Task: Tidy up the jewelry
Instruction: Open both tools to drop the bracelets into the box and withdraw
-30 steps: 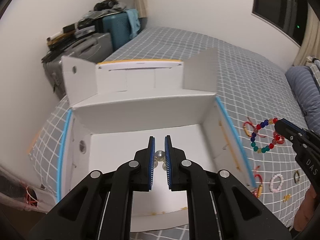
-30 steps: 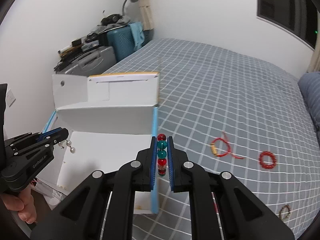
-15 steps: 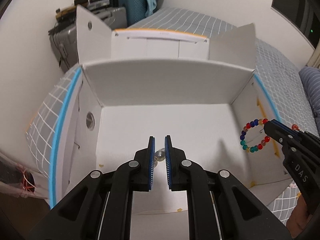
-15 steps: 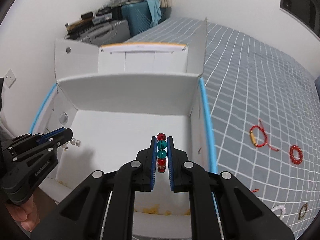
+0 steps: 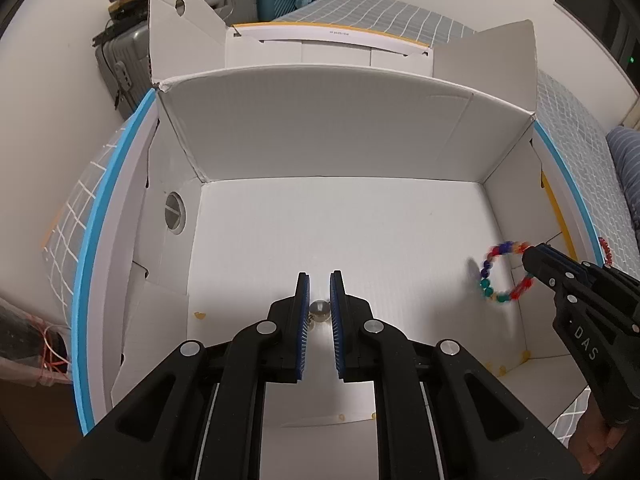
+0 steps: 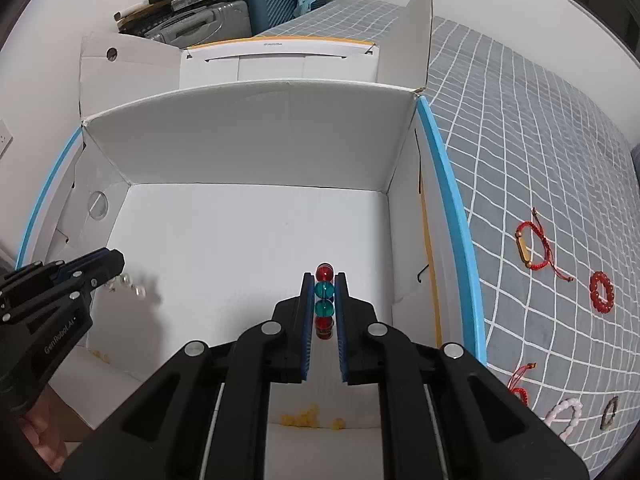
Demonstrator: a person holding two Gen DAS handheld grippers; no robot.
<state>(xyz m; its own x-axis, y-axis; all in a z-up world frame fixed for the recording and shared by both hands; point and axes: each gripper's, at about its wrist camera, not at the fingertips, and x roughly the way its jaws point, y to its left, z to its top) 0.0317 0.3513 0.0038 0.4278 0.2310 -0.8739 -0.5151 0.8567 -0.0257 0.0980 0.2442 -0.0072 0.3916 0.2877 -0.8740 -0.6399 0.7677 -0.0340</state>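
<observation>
We have both claws inside the open white cardboard box (image 5: 328, 140), which sits on the checked grey bedspread (image 6: 540, 152); its floor shows only a few yellow crumbs (image 6: 304, 420) near the front wall. At the left, our left claw (image 5: 319, 280) is nearly closed, and a silvery bead of the pearl bracelet (image 5: 319, 309) sits between its blue pads; from the right wrist we see more of these pale beads (image 6: 132, 286) hanging blurred below the left claw's tip (image 6: 114, 262), above the box floor. At the right, our right claw (image 6: 324, 278) is narrow and pinched on the coloured bead bracelet (image 6: 324, 300), with red and teal beads in a row between its pads. The left wrist alone shows the whole ring of that bracelet (image 5: 504, 272) dangling from the right claw's tip (image 5: 532, 258), close to the right wall and clear of the floor. Only the right wrist shows the pieces outside on the bedspread: a red cord bracelet (image 6: 534, 246), a red bead ring (image 6: 601, 292), a pink-white bracelet (image 6: 566, 414) and a small dark ring (image 6: 609, 418).
</observation>
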